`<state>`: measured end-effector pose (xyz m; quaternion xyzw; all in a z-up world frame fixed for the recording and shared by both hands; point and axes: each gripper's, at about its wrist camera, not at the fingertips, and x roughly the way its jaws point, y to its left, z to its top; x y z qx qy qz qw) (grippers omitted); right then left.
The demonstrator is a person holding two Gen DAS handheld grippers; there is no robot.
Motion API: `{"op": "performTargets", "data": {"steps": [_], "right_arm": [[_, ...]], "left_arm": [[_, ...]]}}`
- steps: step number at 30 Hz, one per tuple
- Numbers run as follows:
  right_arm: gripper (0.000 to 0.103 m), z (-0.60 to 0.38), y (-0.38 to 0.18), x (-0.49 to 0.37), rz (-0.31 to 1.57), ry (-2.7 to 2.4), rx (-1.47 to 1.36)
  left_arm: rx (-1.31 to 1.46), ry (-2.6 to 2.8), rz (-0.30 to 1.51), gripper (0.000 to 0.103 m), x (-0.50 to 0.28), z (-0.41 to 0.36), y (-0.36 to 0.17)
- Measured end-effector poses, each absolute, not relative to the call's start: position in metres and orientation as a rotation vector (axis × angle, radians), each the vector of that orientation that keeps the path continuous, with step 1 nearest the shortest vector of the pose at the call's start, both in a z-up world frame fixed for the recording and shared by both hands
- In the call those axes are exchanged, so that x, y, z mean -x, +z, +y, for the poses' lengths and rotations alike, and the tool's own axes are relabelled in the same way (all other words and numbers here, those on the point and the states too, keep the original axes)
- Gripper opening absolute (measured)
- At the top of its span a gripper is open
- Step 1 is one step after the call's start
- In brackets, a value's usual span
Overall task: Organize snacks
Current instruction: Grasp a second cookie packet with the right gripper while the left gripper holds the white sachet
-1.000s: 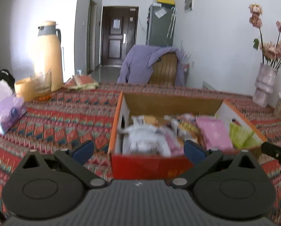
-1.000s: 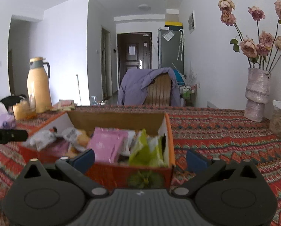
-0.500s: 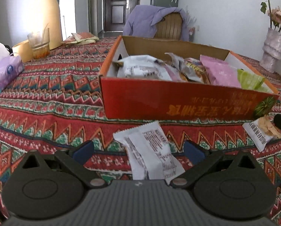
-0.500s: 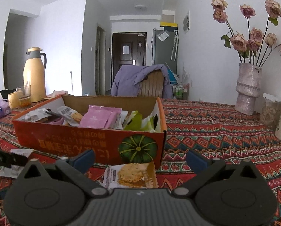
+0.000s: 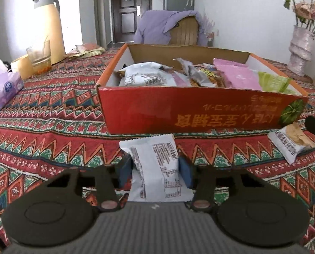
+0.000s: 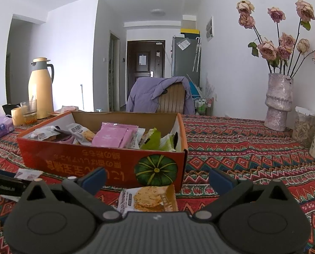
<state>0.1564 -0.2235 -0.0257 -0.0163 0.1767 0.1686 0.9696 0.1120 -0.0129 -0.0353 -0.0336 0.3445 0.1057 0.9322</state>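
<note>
An orange cardboard box (image 5: 178,110) (image 6: 83,158) holds several snack packets on the patterned tablecloth. In front of its near wall lies a white snack packet (image 5: 153,152). My left gripper (image 5: 155,169) is low over the cloth, its jaws closing with that packet between them and both blue pads against its sides. A cracker packet (image 6: 149,199) (image 5: 290,144) lies before the box's right corner. My right gripper (image 6: 156,176) stands open just above it, a finger on either side and well apart from it. The left gripper's body (image 6: 3,185) shows at the right wrist view's left edge.
A yellow thermos (image 5: 49,27), a glass (image 5: 39,57) and a tissue pack (image 5: 3,84) stand at the left. A vase of dried roses (image 6: 279,101) and a jar (image 6: 303,124) are at the right. A chair with a purple jacket (image 6: 161,97) is behind the table.
Both grippers came down from over the box to the cloth in front of it. The left jaws went from wide open to closed against the white packet.
</note>
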Motion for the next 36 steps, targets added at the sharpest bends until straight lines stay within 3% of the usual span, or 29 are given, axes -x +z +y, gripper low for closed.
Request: {"op": "performTargets", "data": {"steps": [11, 27, 36], "right_arm": [[0.103, -0.221, -0.027, -0.159, 0.376, 0.342, 0.047], [0.103, -0.198, -0.052, -0.2, 0.688, 0.374, 0.115], [0.103, -0.198, -0.056, -0.207, 0.708, 0.385, 0.088]], "left_arm": [[0.069, 0.15, 0.618, 0.046, -0.091, -0.012, -0.023], [0.069, 0.099, 0.464, 0.046, -0.067, -0.003, 0.0], [0.068, 0.091, 0.449, 0.045, -0.064, -0.004, 0.0]]}}
